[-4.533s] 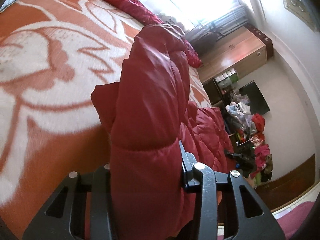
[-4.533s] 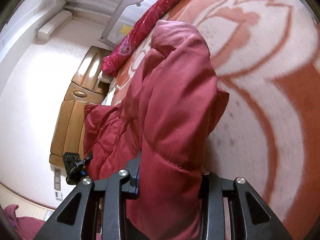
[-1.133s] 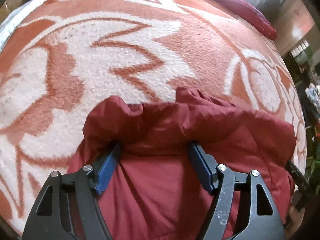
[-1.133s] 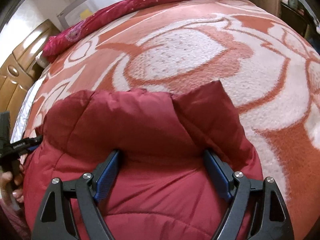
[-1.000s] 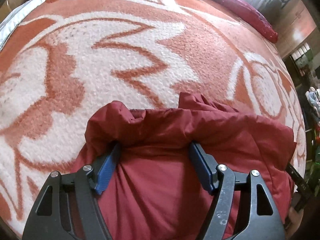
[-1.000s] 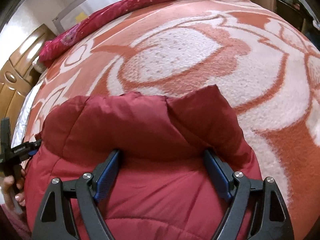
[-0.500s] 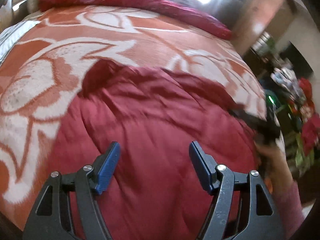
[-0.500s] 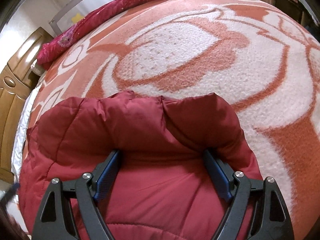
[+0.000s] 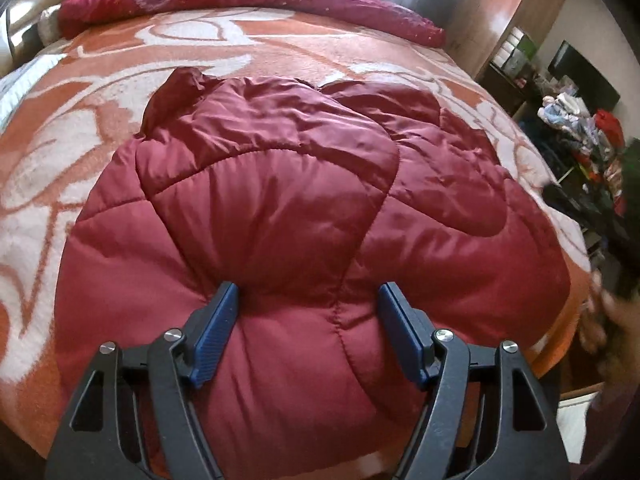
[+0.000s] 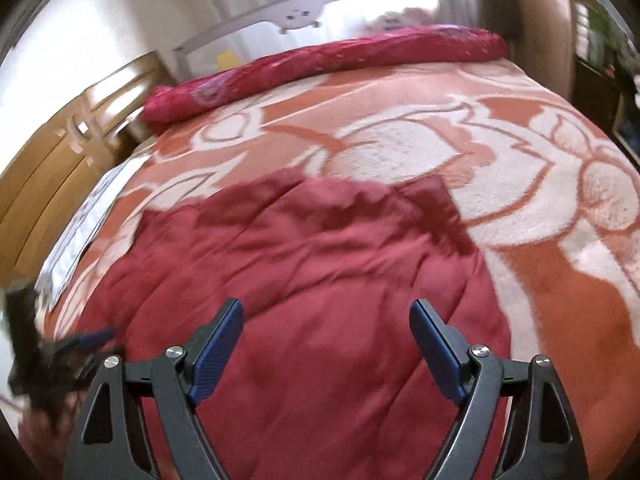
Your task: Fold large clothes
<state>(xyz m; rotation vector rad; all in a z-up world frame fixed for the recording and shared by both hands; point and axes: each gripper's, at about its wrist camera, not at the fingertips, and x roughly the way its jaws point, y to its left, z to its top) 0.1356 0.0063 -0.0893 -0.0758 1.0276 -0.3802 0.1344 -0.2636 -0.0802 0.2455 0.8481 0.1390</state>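
— Left gripper (image 9: pixel 310 300)?
— Angled downward, jaws spread wide, blue pads (image 9: pixel 216 332) clear of any grip.
— Right gripper (image 10: pixel 326 320)?
— Angled downward, jaws wide apart, nothing clamped; a blurred hand (image 9: pixel 608 320) beside it

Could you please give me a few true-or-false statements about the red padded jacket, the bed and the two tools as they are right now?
1. The red padded jacket lies on an orange and white patterned blanket. True.
2. The right tool is clamped on a lifted sleeve. False: its jaws are open, above the jacket, gripping nothing.
3. A rolled red quilt lies along the far edge of the bed. True.
4. The jacket hangs on a hanger. False: it lies spread on the bed.
5. The left tool is open. True: its blue pads stand apart over the padding.
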